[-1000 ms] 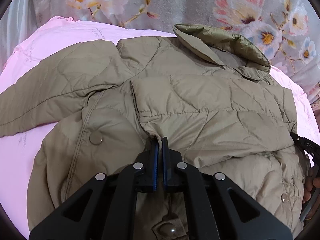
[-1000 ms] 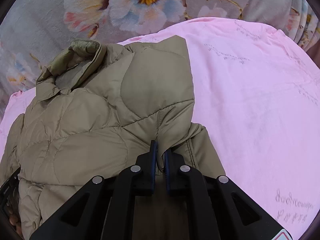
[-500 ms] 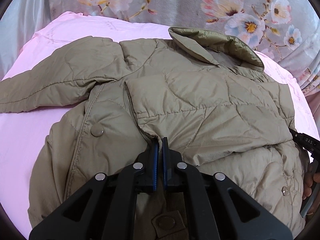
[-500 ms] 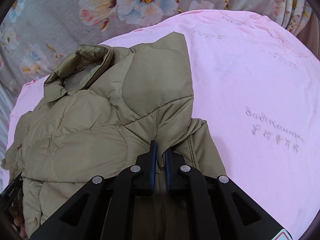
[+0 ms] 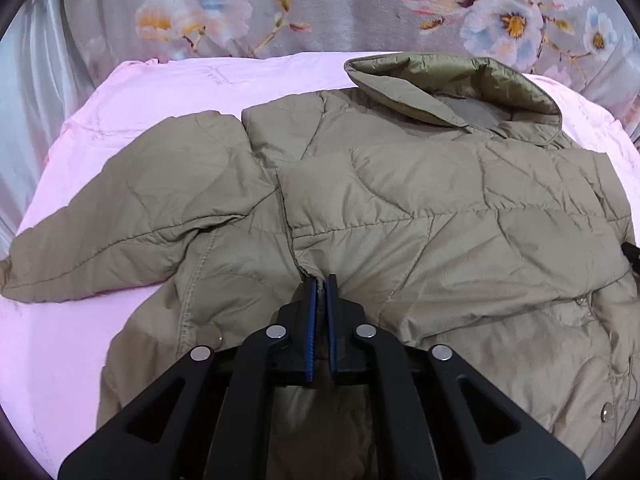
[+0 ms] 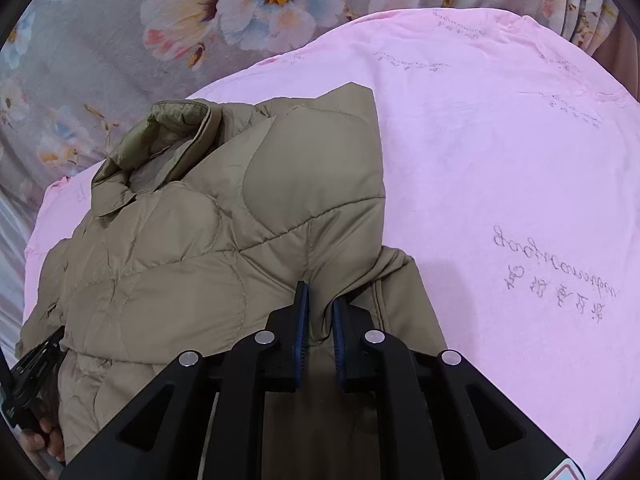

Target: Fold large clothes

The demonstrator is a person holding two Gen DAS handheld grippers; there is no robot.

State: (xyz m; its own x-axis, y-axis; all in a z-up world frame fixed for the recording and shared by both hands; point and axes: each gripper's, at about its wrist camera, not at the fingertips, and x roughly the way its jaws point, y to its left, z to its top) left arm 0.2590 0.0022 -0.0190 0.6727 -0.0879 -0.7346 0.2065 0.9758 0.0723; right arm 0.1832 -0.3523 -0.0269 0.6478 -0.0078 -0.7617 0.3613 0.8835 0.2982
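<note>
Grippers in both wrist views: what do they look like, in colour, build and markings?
Both the left gripper and the right gripper are matte black, with angular frames that have triangular cut-outs, four round silver fasteners each, and blue ridged pads lining the fingers. A red-and-white sticker corner shows on the right one. No cables or sleeves are visible.

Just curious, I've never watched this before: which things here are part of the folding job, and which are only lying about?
Part of the job:
- quilted jacket
- left gripper
- right gripper

Just there:
- pink sheet beneath the jacket
- floral blanket behind it
</note>
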